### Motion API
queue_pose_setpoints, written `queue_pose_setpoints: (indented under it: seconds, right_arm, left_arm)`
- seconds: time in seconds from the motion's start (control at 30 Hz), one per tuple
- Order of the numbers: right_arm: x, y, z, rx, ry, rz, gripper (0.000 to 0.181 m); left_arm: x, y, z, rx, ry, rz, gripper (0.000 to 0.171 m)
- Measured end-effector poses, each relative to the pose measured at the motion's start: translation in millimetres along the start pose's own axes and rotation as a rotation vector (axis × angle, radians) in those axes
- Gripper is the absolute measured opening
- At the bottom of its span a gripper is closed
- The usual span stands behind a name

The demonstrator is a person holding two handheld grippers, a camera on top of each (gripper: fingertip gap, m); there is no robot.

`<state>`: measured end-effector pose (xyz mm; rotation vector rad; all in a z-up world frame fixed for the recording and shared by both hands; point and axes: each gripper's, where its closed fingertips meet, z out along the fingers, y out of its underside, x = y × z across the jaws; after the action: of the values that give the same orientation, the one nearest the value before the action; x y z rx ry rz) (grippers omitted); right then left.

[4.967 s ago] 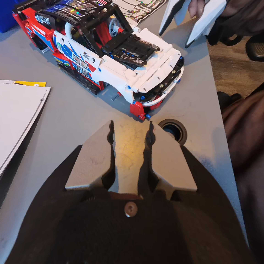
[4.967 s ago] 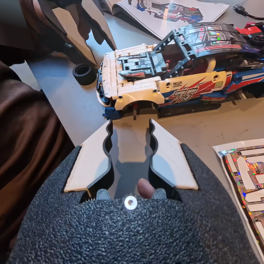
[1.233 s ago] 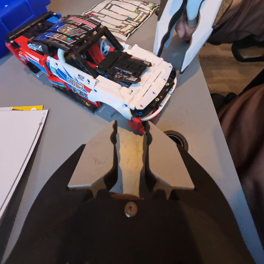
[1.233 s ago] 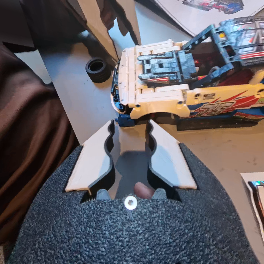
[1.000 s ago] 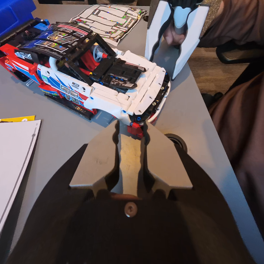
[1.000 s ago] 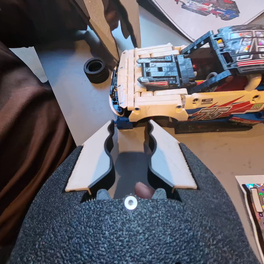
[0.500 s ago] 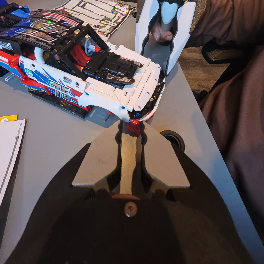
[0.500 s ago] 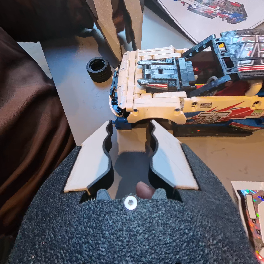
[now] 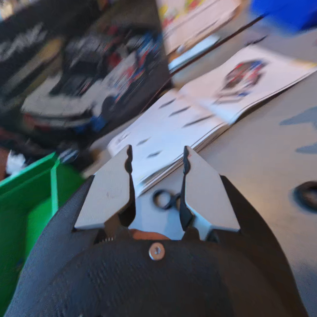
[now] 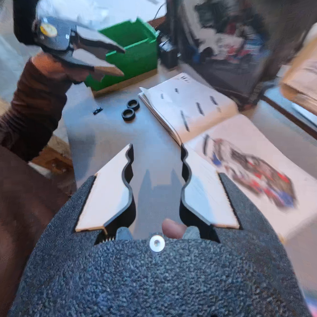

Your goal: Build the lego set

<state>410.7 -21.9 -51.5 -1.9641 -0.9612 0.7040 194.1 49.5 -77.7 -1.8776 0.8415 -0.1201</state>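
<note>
In the left wrist view, heavily blurred, the left tool [image 9: 157,151] hangs over the grey bench [image 9: 248,163] with its fingers apart and nothing between them. Two black tyres [image 9: 163,199] lie on the bench just below the fingertips, beside the edge of an open instruction booklet [image 9: 171,133]. A green bin [image 9: 34,188] stands at the bench's left edge, and a dark box printed with the car [image 9: 85,77] stands behind the booklet.

In the right wrist view the right tool [image 10: 156,147] is also spread and empty, above bare bench [image 10: 106,137] next to the booklet [image 10: 188,109]. The tyres [image 10: 130,109] rest touching each other near the far left corner, a small black piece [image 10: 97,110] close by. The left tool [image 10: 121,62] hovers, fingers parted, in front of the green bin [image 10: 135,49]. The built car itself cannot be made out.
</note>
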Motion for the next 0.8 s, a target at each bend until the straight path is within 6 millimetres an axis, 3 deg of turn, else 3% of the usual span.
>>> queue_pose_setpoints:
  seconds: [0.07, 0.13, 0.2, 0.27, 0.33, 0.37, 0.43, 0.5, 0.57, 0.63, 0.7, 0.8]
  right_arm:
    - [-18, -16, 95, -0.111, -0.051, -0.13, 0.038]
    - [-28, -27, 181, -0.21, -0.051, -0.251, 0.035]
    - [-28, -26, 249, -0.294, -0.014, -0.379, 0.037]
    - [-26, -16, 293, -0.381, 0.001, -0.432, 0.035]
    - [-18, -8, 313, -0.437, 0.025, -0.46, 0.02]
    - [-15, -8, 316, -0.443, 0.036, -0.458, 0.002]
    - [-12, -17, 309, -0.411, 0.055, -0.406, 0.0]
    - [-1, -37, 279, -0.314, 0.115, -0.31, 0.0]
    - [20, -50, 228, -0.203, 0.213, -0.186, 0.0]
    - [50, -52, 165, -0.086, 0.364, -0.08, 0.0]
    - [73, -45, 104, 0.011, 0.49, 0.017, 0.0]
    - [86, -27, 41, 0.102, 0.588, 0.141, 0.0]
  left_arm:
    - [-54, 44, -1, -0.087, -0.077, -0.111, 0.059]
    - [-70, 62, 2, -0.069, -0.07, -0.192, 0.061]
    - [-75, 68, 2, -0.003, -0.073, -0.202, 0.061]
    - [-73, 74, 0, 0.04, -0.058, -0.201, 0.059]
    - [-65, 80, -5, 0.067, -0.016, -0.181, 0.059]
    - [-62, 81, -8, 0.087, 0.001, -0.184, 0.058]
    - [-51, 83, -14, 0.122, 0.069, -0.178, 0.058]
    - [-44, 83, -20, 0.145, 0.113, -0.148, 0.058]
    - [-36, 78, -26, 0.195, 0.166, -0.133, 0.055]
    - [-22, 73, -32, 0.26, 0.242, -0.109, 0.053]
    - [-11, 70, -33, 0.288, 0.285, -0.062, 0.053]
    - [11, 65, -32, 0.312, 0.363, 0.015, 0.054]
